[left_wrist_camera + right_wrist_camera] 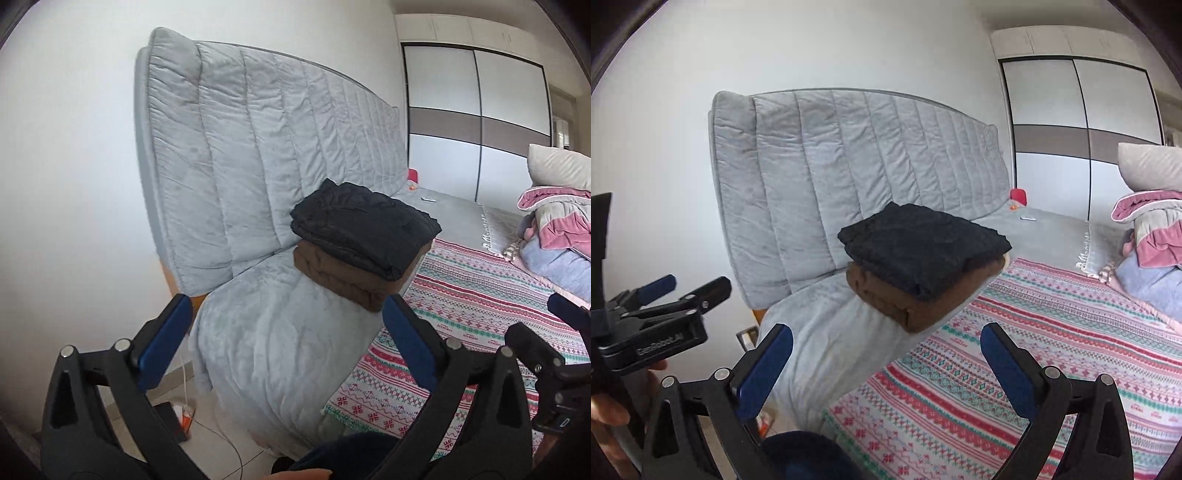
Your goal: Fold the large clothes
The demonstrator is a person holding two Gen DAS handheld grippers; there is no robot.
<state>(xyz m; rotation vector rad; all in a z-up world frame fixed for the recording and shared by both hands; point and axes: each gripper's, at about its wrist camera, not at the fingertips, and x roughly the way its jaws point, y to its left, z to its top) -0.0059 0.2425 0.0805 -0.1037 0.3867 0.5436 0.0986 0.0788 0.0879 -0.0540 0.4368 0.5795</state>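
From the left wrist, our left gripper [284,332] is spread wide with nothing in it; the folded black garment [364,229] sits beyond, stacked on a folded brown garment [343,275] on the grey bed cover [280,332]. From the right wrist, our right gripper [886,365] is just as wide and empty, the stack ahead, well apart.

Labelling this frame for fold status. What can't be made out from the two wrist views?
- Brown folded garment: both views, the black folded garment on top hides most of it.
- Small white item on the grey bed cover: too small to identify.
- Pink and grey pile: cut by the right edge in both views.
- Dark blue cloth: bottom edge, behind the right gripper.
- Left gripper: open, nothing between its fingers.
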